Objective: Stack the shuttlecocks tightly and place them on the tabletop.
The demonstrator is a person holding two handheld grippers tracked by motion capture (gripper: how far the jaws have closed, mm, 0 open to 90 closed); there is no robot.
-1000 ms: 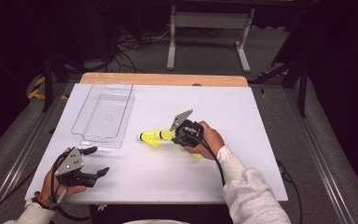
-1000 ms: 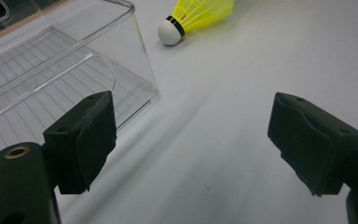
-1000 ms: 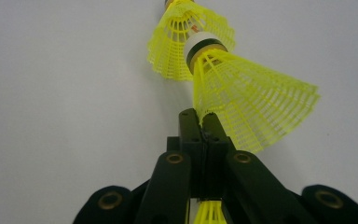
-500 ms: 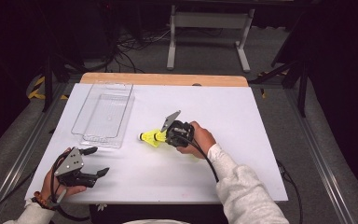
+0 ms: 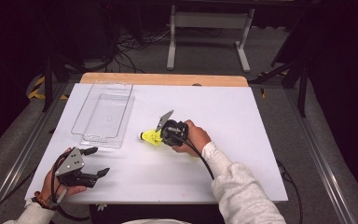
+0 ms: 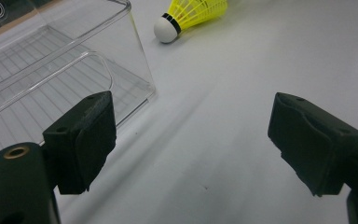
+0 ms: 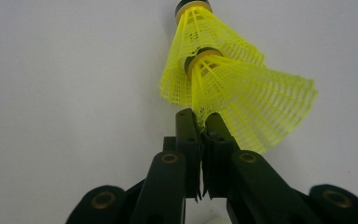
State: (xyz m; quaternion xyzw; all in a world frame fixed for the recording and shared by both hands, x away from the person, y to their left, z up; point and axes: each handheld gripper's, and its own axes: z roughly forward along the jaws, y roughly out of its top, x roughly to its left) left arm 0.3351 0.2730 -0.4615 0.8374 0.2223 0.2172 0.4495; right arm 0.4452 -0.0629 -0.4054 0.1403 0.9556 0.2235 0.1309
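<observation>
The right gripper (image 5: 164,134) is sitting near the middle of the white table (image 5: 242,116), its jaws pinched together on the edge of a yellow shuttlecock's (image 5: 151,137) mesh skirt. In the right gripper view the right gripper (image 7: 202,122) is clamping a fold of that netting, and two yellow skirts are showing, one nested behind the other, so the shuttlecock (image 7: 242,93) is looking like a stacked pair; whether both are caught in the grip I cannot tell. The shuttlecock is lying just beside the near right corner of a clear plastic tray (image 5: 86,119), its white cork tip pointing toward the tray and not touching it. The left gripper (image 5: 99,163) is resting near the front left of the table with its jaws standing wide apart and nothing between them. In the left gripper view the tray (image 6: 74,60) is lying close ahead, and the shuttlecock (image 6: 191,14) is lying beyond its corner.
</observation>
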